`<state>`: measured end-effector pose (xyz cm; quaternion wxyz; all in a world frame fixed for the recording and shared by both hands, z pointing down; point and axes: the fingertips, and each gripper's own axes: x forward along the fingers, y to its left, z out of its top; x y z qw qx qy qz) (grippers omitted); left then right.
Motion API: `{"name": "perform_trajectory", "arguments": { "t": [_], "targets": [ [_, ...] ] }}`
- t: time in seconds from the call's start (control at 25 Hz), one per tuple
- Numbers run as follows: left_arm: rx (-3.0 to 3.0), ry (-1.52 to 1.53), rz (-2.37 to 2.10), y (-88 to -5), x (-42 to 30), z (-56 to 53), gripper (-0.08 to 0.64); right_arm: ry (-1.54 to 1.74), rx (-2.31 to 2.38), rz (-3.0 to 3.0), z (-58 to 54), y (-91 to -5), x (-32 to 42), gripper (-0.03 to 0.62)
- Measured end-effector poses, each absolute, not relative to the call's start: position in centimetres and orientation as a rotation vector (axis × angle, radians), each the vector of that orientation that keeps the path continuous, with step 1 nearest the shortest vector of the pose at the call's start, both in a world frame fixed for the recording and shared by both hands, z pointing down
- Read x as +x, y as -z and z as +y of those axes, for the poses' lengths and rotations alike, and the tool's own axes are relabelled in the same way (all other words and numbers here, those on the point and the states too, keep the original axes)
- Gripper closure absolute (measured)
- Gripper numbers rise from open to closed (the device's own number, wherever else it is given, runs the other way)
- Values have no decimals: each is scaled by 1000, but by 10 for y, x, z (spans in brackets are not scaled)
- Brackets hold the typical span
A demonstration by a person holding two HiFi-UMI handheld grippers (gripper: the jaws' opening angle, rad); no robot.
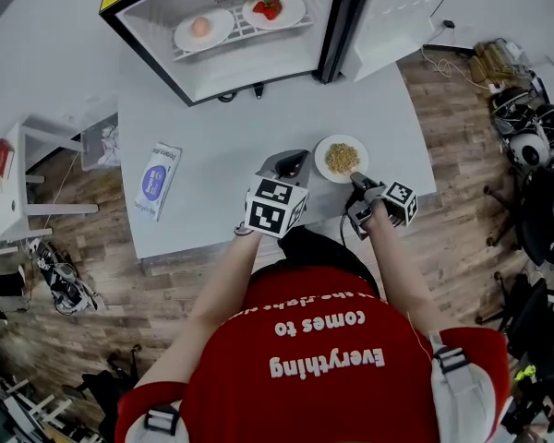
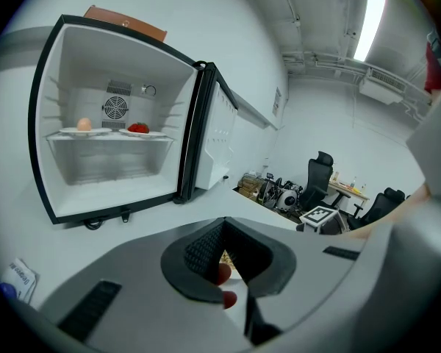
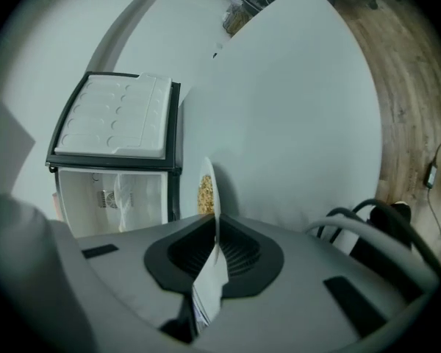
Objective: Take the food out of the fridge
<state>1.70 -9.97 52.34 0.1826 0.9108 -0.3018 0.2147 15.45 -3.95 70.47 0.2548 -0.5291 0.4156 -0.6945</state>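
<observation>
I have the right tool [image 1: 358, 185] nipped narrow on the near rim of a round white plate [image 1: 322, 164]. The plate carries a low heap of yellowish, crumbly grains. In the right gripper view the ribbed dark pads [image 3: 239, 252] clamp the thin rim edge-on.

The left tool [image 1: 292, 162] sits just beside that plate on its left. Its jaws look drawn together with nothing clamped, though its own view gives only a thin slit between the textured pads [image 2: 198, 252].

The plate lies over the smooth, pale grey tabletop [image 1: 222, 155], near the front edge and toward the right-hand end.

At the far side the small fridge [image 1: 249, 70] stands open, black-framed with a glossy white liner. Its door [image 1: 397, 17] is swung out to the right. On its wire shelf [image 1: 245, 28] are two more white plates. The left plate [image 1: 181, 37] holds a round, pale orange thing [image 1: 201, 27], and the right plate [image 1: 294, 13] holds lumpy red food [image 1: 268, 6].

A flat blue-and-white packet [image 1: 159, 178] lies well to the left. Bare tabletop runs between the tools and the fridge mouth.
</observation>
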Motion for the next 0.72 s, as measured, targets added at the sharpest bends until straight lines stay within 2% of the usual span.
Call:
{"name": "perform_trajectory", "arguments": {
  "t": [0.4,0.6,0.72],
  "targets": [
    [2509,-617,-874,-546,27,-78,554,2171,-1798,1164,-24,-727,161,546],
    [2486,-596,-899,-551,34,-74,554,2236,-1980,1245,-15,-727,164,504],
    [2457,-570,-912,-552,37,-73,554,2212,-2069,1218,-6,-719,174,503]
  ]
}}
